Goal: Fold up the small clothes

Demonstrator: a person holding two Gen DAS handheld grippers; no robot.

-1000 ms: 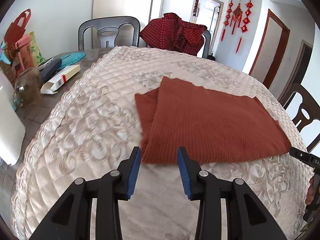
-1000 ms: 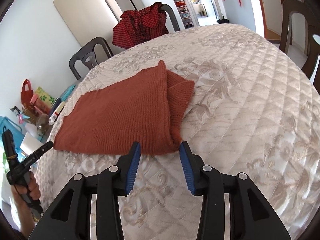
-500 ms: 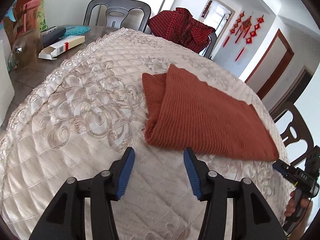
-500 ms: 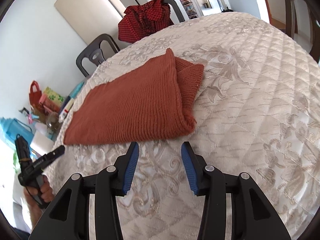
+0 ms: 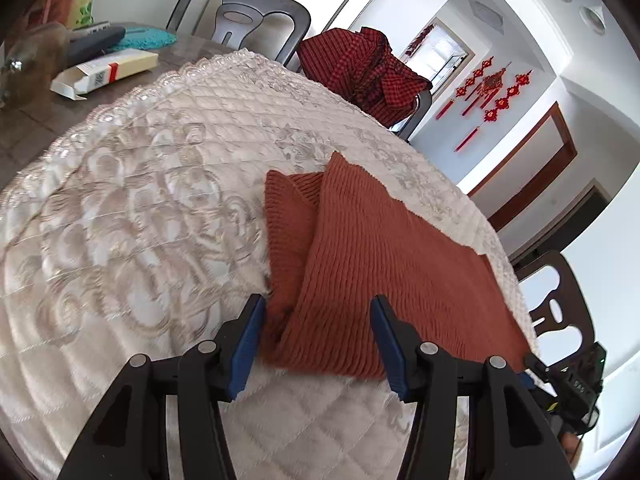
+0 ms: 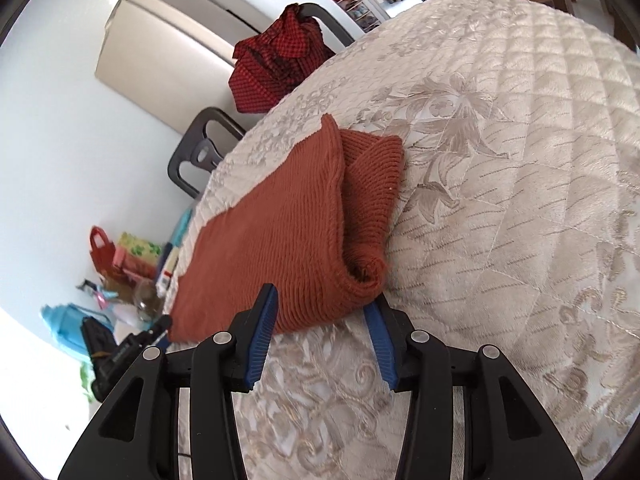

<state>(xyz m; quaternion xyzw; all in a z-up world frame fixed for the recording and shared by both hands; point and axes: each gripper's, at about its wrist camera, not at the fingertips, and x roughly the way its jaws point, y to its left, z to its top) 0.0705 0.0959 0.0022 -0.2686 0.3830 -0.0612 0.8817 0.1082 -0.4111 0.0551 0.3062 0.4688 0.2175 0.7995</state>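
Both claws gape over the sweater's [image 5: 384, 264] near edge, at 6 o'clock — left claw [image 5: 318, 344], right claw [image 6: 320, 330] — a shallow pinch could miss the bottom layer.

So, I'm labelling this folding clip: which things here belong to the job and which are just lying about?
Belongs to the job:
- rust knit garment, part folded
- left gripper, open at its near edge
- right gripper, open at its near corner
- quilted cover under it

Lying about:
- red checked shirt on a chair
- white carton
- teal cloth
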